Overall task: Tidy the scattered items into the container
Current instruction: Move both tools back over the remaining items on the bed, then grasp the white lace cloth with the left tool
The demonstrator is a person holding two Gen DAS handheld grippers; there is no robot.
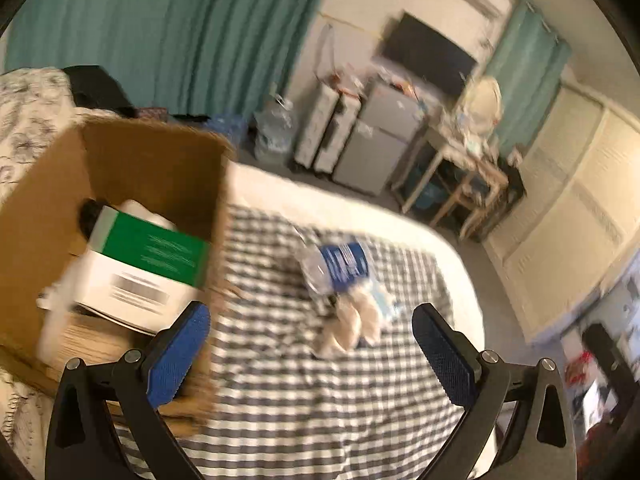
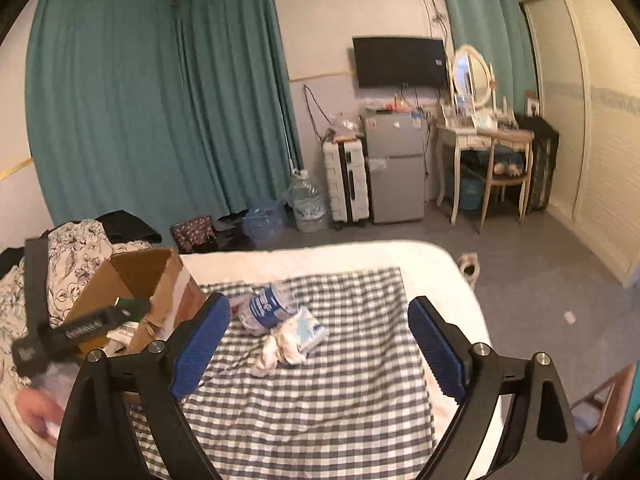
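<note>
Open cardboard box [image 1: 160, 160] holds green-white carton [image 1: 148, 260]; crushed bottle [image 2: 268, 308], white socks [image 2: 280, 348] on checked cloth.

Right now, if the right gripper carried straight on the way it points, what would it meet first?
Most likely the white crumpled cloth lying on the checked blanket, just ahead of the open right gripper. The plastic bottle lies beyond it. Depth is hard to judge here.

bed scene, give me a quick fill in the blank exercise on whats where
1. The green and white box lies inside the ____ box.
2. The crushed water bottle lies on the ____ cloth.
3. Both the left gripper and the right gripper are ____.
4. The bottle's label is ____.

Missing words: cardboard; checked; open; blue
</note>
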